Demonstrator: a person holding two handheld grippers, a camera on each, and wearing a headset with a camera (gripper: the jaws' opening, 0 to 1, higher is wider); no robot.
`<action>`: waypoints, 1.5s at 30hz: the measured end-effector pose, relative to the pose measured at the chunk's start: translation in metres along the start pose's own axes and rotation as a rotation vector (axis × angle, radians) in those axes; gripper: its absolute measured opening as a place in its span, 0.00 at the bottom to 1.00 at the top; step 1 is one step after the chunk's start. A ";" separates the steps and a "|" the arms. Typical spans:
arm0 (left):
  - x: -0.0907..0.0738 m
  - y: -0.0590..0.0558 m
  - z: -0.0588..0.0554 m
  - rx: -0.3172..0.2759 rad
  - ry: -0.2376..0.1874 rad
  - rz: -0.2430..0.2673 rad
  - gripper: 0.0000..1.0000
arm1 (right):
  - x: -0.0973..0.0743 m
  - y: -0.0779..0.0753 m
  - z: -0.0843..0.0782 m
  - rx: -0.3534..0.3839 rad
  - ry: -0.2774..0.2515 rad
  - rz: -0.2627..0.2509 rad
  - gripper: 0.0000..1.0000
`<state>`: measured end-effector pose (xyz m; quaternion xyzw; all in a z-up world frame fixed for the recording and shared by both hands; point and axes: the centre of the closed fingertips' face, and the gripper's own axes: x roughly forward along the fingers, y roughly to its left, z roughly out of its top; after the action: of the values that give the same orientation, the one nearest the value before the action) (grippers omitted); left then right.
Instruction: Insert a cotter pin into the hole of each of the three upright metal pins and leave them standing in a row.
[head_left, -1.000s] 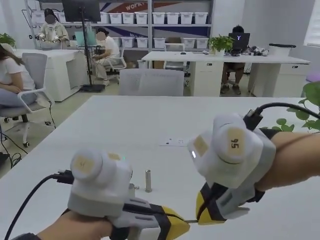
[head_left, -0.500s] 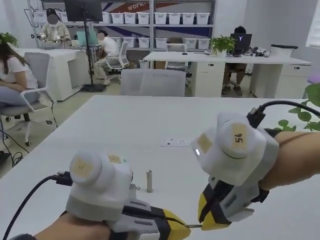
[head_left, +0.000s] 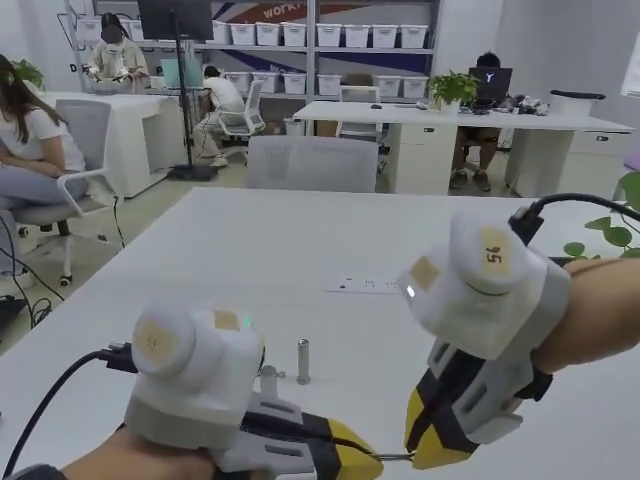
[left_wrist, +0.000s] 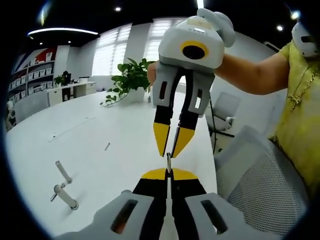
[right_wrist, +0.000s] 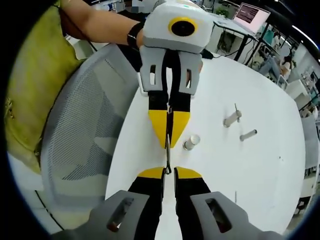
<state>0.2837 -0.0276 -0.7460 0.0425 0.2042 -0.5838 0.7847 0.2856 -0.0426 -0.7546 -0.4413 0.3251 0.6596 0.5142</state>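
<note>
The L gripper (head_left: 352, 458) & R gripper (head_left: 432, 452) meet tip to tip over the near edge of the desk (head_left: 300, 250). A thin cotter pin (left_wrist: 169, 161) runs btw them. The L jaws are closed tight on it, w/ the pin sticking out in front. The R jaws have a tiny gap & the pin's other end sits in that gap. Can't tell if they pinch it or just sit round it.

3 metal pins are on the desk close to the near edge, just beside the L gripper. Closest to the grippers is pin A (right_wrist: 191, 142); I see no thin pin in it. Next is pin B (right_wrist: 231, 119), w/ a thin bit across its top, prob a cotter pin already in. Last is pin C (right_wrist: 248, 134), which looks bare. In the head view 2 of them stand up straight, near each other.

A small thin bit (left_wrist: 107, 146) lies farther in on the desk, maybe a spare cotter pin. Too small to be sure.

So I think approx 1 of 3 is done. The pin in hand is not in a hole yet. Left to do: put this one in, then 1 more, w/ all 3 standing in a row.
</note>
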 end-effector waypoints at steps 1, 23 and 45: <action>0.000 0.000 0.000 0.001 0.000 0.000 0.00 | 0.000 0.001 0.000 0.004 -0.002 0.006 0.08; -0.001 -0.004 0.003 0.096 -0.005 -0.004 0.00 | 0.003 0.007 -0.001 0.049 -0.008 0.053 0.05; 0.004 0.003 0.003 0.128 -0.002 0.036 0.05 | -0.002 -0.005 -0.004 0.061 0.017 -0.054 0.01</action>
<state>0.2881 -0.0309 -0.7453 0.0956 0.1652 -0.5815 0.7908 0.2911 -0.0458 -0.7538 -0.4394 0.3375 0.6316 0.5423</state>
